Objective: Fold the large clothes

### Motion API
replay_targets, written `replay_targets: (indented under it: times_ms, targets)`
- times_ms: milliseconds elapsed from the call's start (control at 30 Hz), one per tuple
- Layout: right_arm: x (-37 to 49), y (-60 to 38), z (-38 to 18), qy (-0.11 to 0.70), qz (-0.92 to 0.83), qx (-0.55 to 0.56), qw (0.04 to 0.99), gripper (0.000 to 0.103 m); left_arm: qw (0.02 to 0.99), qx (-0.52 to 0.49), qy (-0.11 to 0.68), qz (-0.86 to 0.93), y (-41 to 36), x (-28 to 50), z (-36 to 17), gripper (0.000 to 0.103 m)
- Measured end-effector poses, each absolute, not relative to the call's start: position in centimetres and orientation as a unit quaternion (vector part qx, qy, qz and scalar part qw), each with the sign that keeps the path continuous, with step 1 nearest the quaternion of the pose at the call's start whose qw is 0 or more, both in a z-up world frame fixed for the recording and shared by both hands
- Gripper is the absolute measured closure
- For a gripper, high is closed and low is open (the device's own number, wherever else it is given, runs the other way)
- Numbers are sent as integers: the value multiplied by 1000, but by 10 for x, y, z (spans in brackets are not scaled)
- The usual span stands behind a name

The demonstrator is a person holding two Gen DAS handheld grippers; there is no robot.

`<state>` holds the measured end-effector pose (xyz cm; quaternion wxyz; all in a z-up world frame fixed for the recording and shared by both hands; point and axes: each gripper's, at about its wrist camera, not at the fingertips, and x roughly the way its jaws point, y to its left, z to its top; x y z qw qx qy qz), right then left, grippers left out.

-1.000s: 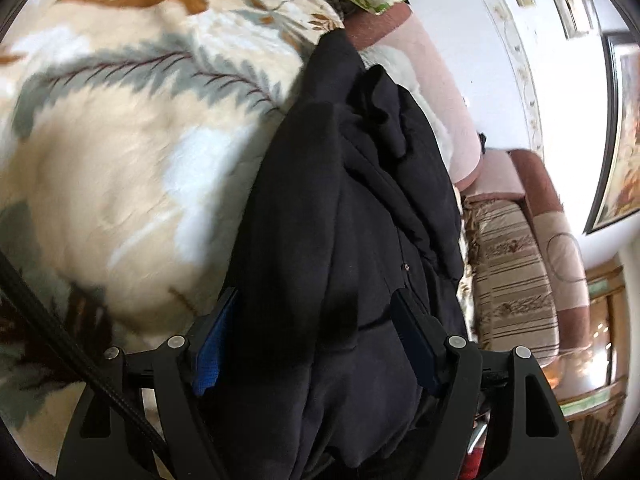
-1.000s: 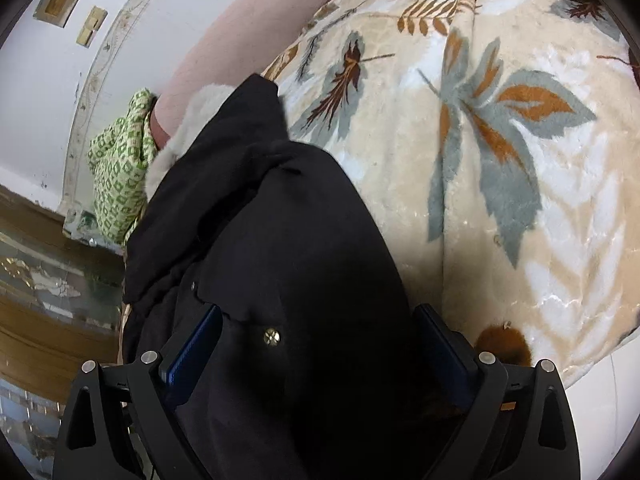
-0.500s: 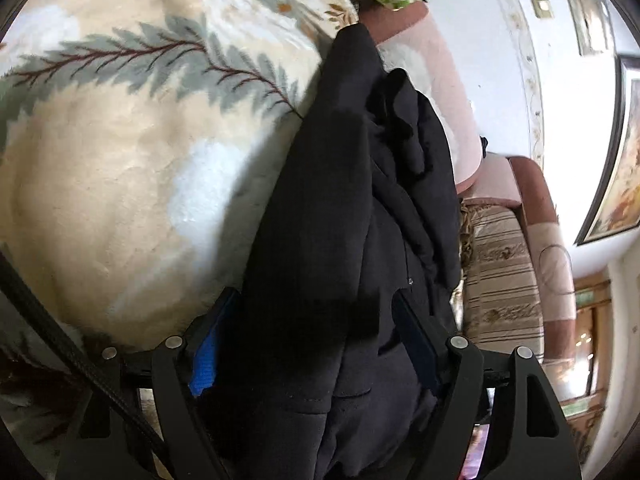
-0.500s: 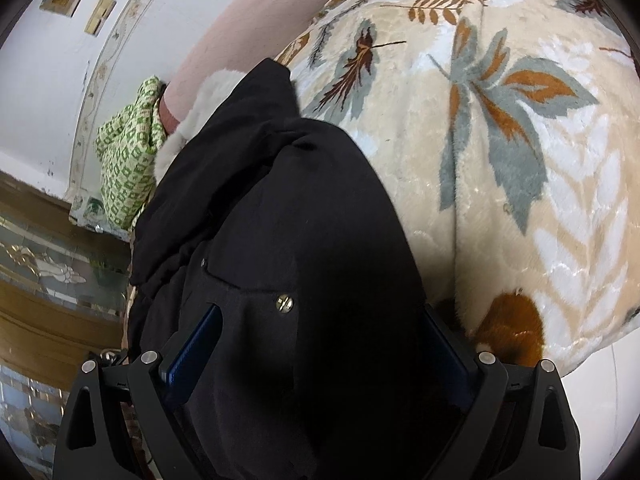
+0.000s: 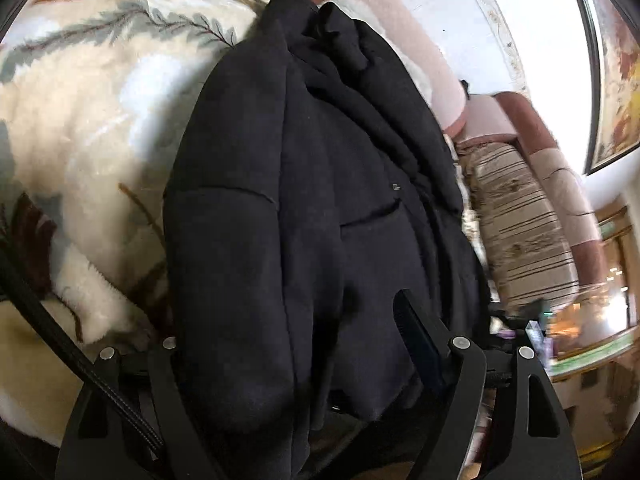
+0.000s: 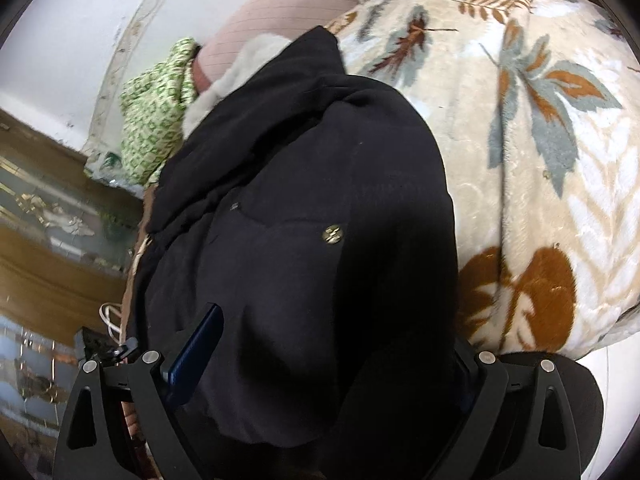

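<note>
a green patterned cloth [image 6: 154, 128] sits past the leaf-print blanket's [image 5: 92, 128] far edge. my left gripper [image 5: 288, 344] and right gripper [image 6: 332, 344] each clench a thick bunch of the black coat [image 5: 320, 184], filling both jaws.

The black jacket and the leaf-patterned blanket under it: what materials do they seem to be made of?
Black jacket: looks like a thick, matte woven or brushed fabric, perhaps wool blend or heavy cotton; no sheen, soft bulky folds, a brass-coloured metal snap.
Leaf-patterned blanket: looks like plush fleece, probably synthetic; fuzzy pile, slight sheen, embossed texture.
</note>
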<state>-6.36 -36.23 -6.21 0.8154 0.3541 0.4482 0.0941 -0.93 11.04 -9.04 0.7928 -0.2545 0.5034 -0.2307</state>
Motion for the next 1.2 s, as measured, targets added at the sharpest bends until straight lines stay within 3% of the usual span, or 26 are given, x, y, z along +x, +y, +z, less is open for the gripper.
replay_targets:
  times_ms: [133,267,400,567,633,767,833,900,967,1033,1100,1200]
  targets:
    - [-71,-359,-53,446,130,343,816,20,796,-252,503,-225,108,-9,-89,26]
    - [-72,-356,-56,464,141,315,816,21,792,-262,503,-227,112,-7,-95,26]
    - [-64,-360,-78,493,123,320,800,20,792,-264,499,-233,109,-8,-96,17]
    - [-67,-343,-77,508,117,263,812,23,807,-238,503,-197,101,-9,-94,18]
    - [-69,-341,-75,510,114,251,814,38,812,-245,502,-169,100,-11,-93,26]
    - [-68,-346,-72,509,118,251,815,54,818,-236,505,-142,98,-11,-90,39]
    - [-68,-347,-74,512,120,249,814,55,822,-226,506,-132,98,-14,-88,48]
    - [-67,-349,-77,511,120,255,812,53,826,-219,501,-135,95,-17,-86,48]
    - [-68,-350,-81,507,120,268,810,47,828,-208,502,-140,92,-16,-87,43]
    - [-68,-349,-84,499,121,277,812,45,822,-218,506,-147,91,-13,-92,31]
    - [-70,-348,-82,495,116,272,817,48,824,-208,507,-142,88,-12,-91,31]
    - [-75,-346,-72,488,110,268,823,72,834,-186,507,-117,86,-16,-82,71]
